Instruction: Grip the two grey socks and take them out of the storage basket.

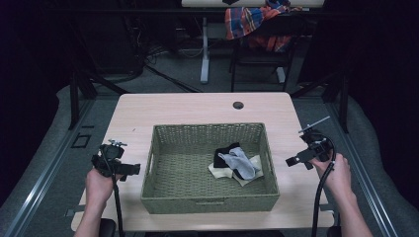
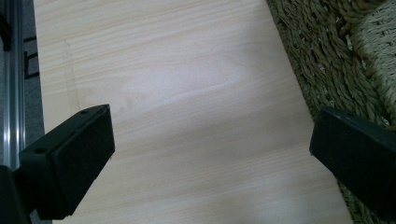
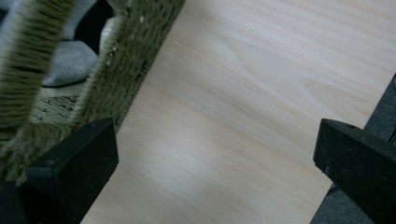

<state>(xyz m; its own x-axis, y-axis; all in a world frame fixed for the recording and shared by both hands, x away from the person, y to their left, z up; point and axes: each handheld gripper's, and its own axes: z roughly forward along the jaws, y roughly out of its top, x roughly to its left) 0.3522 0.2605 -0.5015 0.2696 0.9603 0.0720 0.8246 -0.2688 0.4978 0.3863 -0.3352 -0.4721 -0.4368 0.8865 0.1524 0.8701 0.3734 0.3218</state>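
From the high view, a green basket (image 1: 210, 197) sits in the middle of the table (image 1: 197, 106). A little pile of socks (image 1: 237, 163) lies inside it, toward the right. The left gripper (image 1: 129, 170) is just left of the basket, and the right gripper (image 1: 297, 160) just right of it.

In the left gripper view, the jaws are wide apart over bare wood, beside the basket wall (image 2: 317, 56).

In the right gripper view, the jaws are wide apart too, holding nothing. A grey sock (image 3: 67, 60) peeks over the basket wall.
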